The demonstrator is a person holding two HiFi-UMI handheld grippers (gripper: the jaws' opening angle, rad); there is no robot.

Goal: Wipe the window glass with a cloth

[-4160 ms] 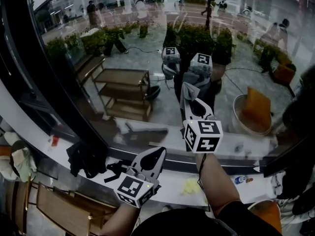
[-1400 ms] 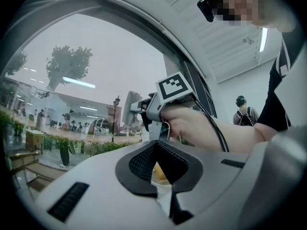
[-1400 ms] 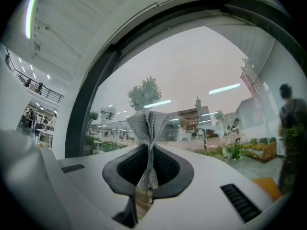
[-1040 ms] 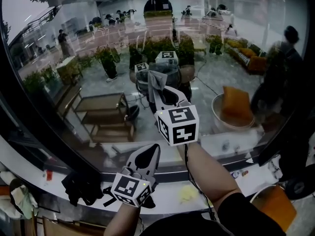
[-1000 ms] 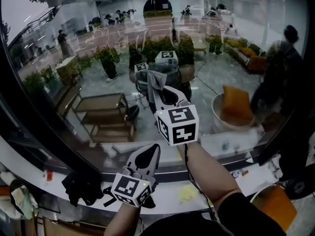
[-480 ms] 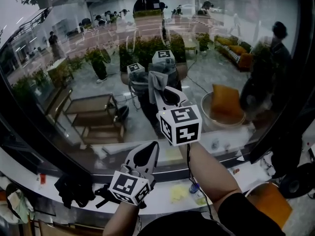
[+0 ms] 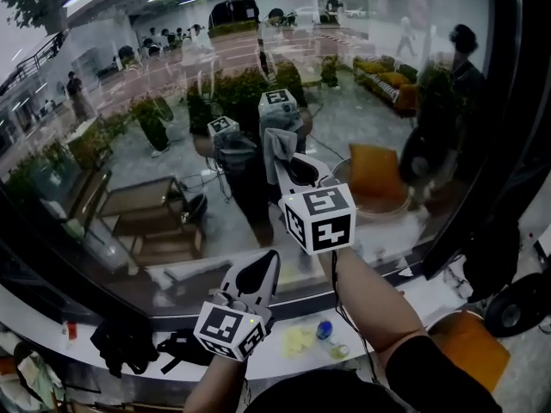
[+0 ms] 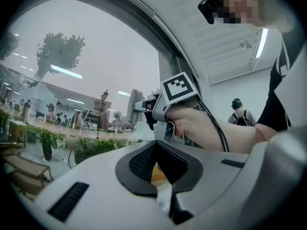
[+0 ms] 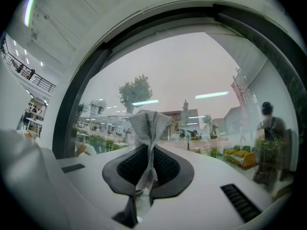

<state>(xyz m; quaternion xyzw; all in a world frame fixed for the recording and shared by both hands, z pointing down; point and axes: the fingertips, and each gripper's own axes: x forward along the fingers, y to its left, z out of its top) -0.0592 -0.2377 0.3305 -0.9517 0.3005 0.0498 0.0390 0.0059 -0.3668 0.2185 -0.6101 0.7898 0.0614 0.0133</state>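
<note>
our right claw (image 7: pixel 291 163) stays clenched on the grey cloth (image 7: pixel 277 147), whose bunched end meets the window glass (image 7: pixel 164 101). over the last seconds we have drifted along the pane, and its dark right-hand frame (image 7: pixel 495 136) has come well into view, so we judge the wipe is mid-pass with plenty of glass left. our left claw (image 7: pixel 261 267) hangs low, jaws pressed together on nothing. the glass is thick with reflections. on the white ledge (image 7: pixel 417 286) below lie a yellow rag (image 7: pixel 297 341) and a black bundle (image 7: pixel 125 344).
</note>
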